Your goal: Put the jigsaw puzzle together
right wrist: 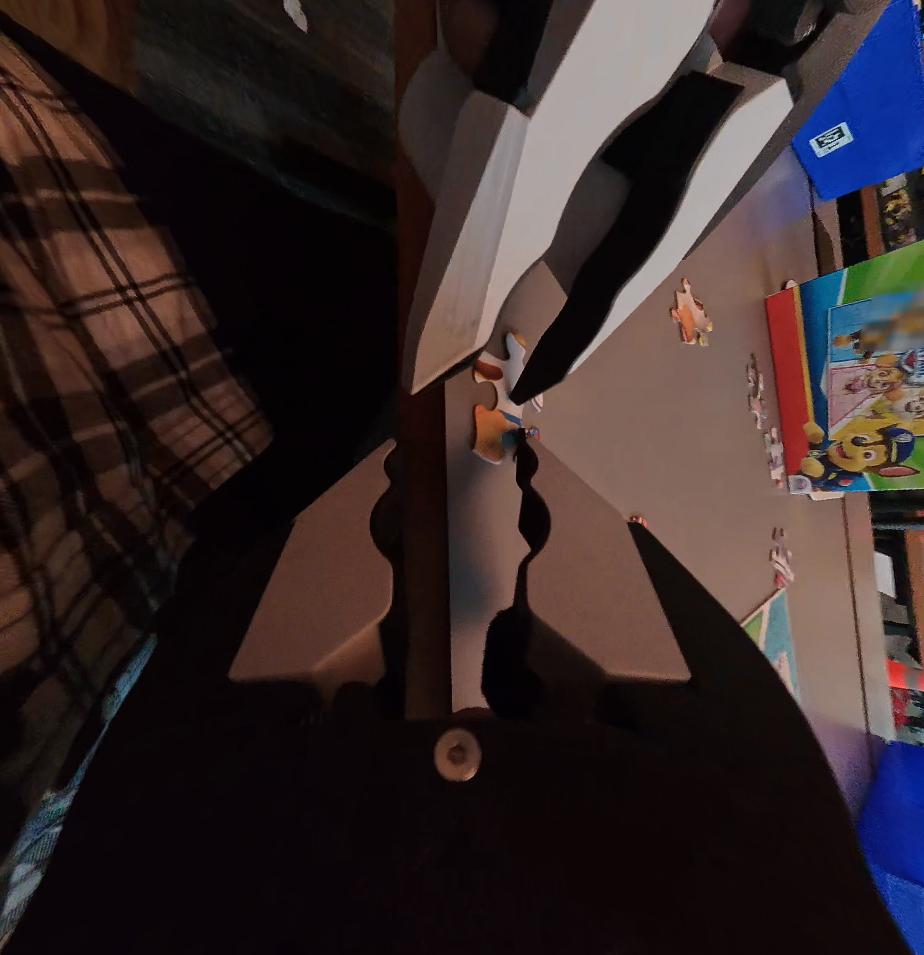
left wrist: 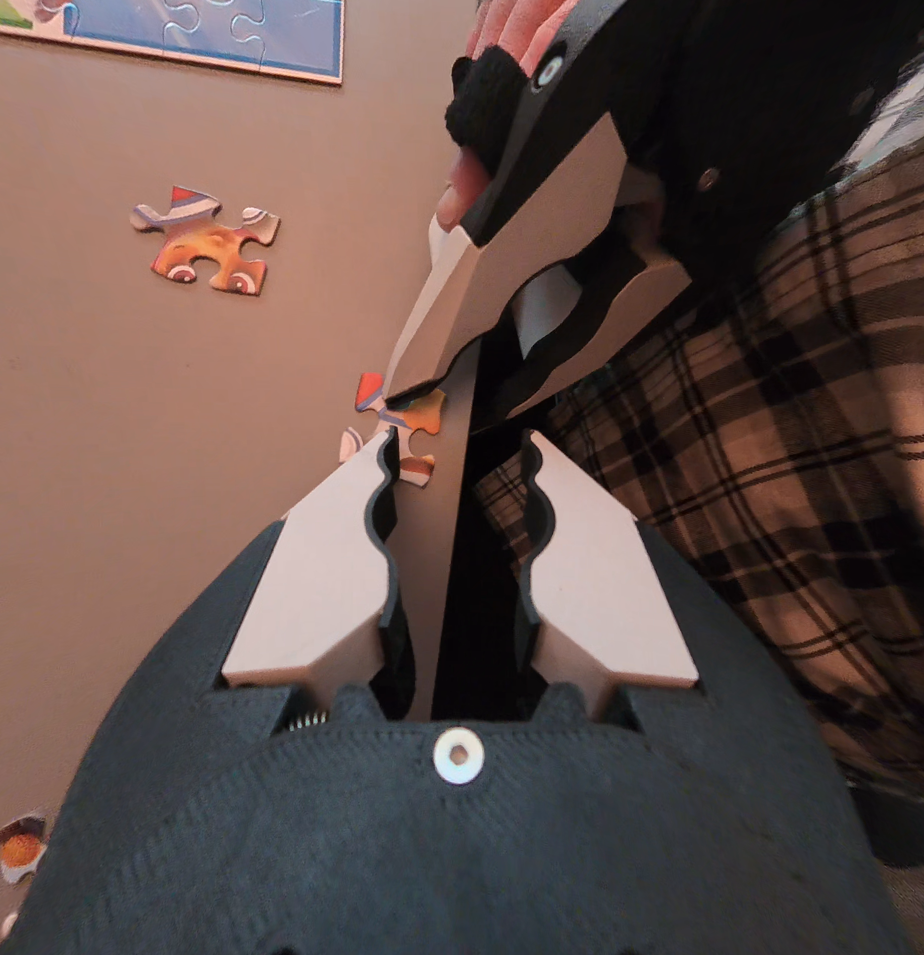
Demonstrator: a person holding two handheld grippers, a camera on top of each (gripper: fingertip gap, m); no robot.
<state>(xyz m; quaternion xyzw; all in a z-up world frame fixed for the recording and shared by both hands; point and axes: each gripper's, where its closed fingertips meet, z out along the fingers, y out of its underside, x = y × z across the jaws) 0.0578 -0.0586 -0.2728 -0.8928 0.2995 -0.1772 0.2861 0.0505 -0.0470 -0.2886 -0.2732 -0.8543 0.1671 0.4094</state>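
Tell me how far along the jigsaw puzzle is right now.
Early to midway, probably. Done: a joined blue section at the table's far side. In hand: both open grippers, left and right, straddle the table edge at one piece. Left: loose pieces, like the orange one and those beside the puzzle box.

Both wrist views look down close, from opposite sides, sharing the table-edge puzzle piece (left wrist: 405,429).

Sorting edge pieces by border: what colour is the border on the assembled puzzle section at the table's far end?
Blue, with a thin pale outer rim on the assembled puzzle section; the left wrist view shows it best.
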